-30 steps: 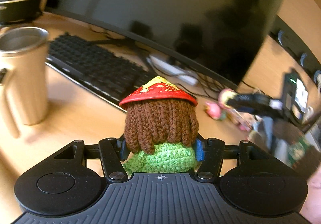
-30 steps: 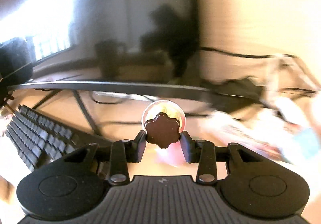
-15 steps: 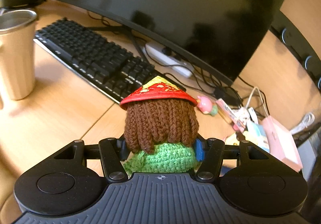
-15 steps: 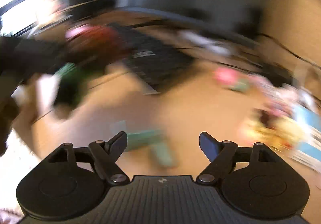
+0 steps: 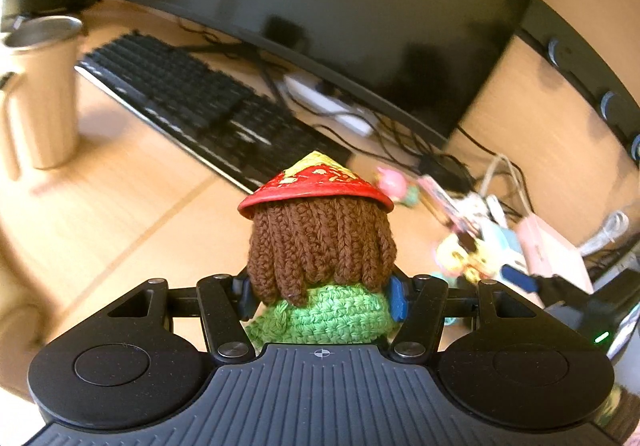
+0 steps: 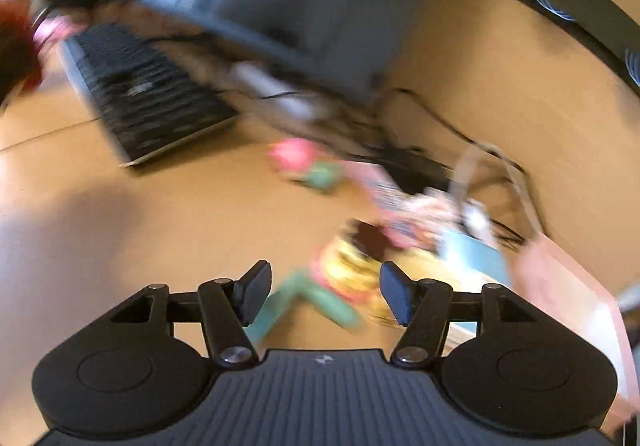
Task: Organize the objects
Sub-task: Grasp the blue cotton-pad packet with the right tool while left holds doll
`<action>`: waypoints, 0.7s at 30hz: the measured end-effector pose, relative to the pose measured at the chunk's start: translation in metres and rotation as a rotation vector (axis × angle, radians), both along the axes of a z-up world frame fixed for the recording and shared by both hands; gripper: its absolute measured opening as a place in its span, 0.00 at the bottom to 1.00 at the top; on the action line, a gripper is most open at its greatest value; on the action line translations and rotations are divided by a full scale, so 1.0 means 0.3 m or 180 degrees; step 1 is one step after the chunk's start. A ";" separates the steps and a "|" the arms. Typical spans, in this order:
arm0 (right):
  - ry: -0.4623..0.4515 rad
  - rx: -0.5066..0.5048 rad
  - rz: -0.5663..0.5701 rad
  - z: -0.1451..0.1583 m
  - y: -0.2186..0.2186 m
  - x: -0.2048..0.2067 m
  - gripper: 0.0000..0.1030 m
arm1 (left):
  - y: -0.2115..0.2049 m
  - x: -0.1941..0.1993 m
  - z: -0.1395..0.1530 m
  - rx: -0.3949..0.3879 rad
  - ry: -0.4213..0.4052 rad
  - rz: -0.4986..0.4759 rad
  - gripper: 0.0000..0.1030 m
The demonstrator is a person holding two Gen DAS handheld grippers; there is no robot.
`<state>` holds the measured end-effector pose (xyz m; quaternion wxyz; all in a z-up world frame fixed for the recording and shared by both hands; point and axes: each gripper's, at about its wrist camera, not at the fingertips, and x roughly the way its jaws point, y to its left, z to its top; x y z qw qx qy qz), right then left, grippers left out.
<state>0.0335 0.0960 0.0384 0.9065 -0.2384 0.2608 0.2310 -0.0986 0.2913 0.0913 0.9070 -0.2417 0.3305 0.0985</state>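
On the worktop [image 6: 168, 230], the blurred cluster of small toys [image 6: 352, 266] lies just ahead of the right hand-held gripper [image 6: 324, 292]. Its jaws, having just been closing, stand apart and seemingly empty. The left hand-held gripper [image 5: 320, 292] clamps a crocheted doll [image 5: 320, 246], farther from that cluster.

Crocheted doll [image 5: 320, 246], brown hair, green body, red conical hat, is held upright, clamped at the body above the desk.

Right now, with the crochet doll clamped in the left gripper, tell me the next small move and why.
Probably carry the crochet doll on toward the toy pile beside the monitor and lower it there. The left gripper grips its green body above bare desk, while the right gripper, whose jaws have just been closing, is open and empty over that pile.
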 end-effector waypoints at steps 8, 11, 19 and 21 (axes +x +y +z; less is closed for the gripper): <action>-0.0023 0.0240 -0.0456 0.056 -0.218 0.151 0.70 | -0.159 0.065 -0.009 0.0157 0.0161 -0.0582 0.62; 0.0091 0.0146 -0.0622 0.042 -0.228 0.293 0.72 | -0.192 0.055 -0.012 0.0153 0.0186 -0.0760 0.62; 0.0884 0.0632 -0.1052 -0.016 -0.269 0.511 0.67 | -0.223 0.052 -0.043 0.0174 0.0320 -0.1096 0.62; 0.0940 0.0653 -0.1036 -0.013 -0.278 0.467 0.54 | -0.237 0.074 -0.061 0.0179 0.0402 -0.1192 0.62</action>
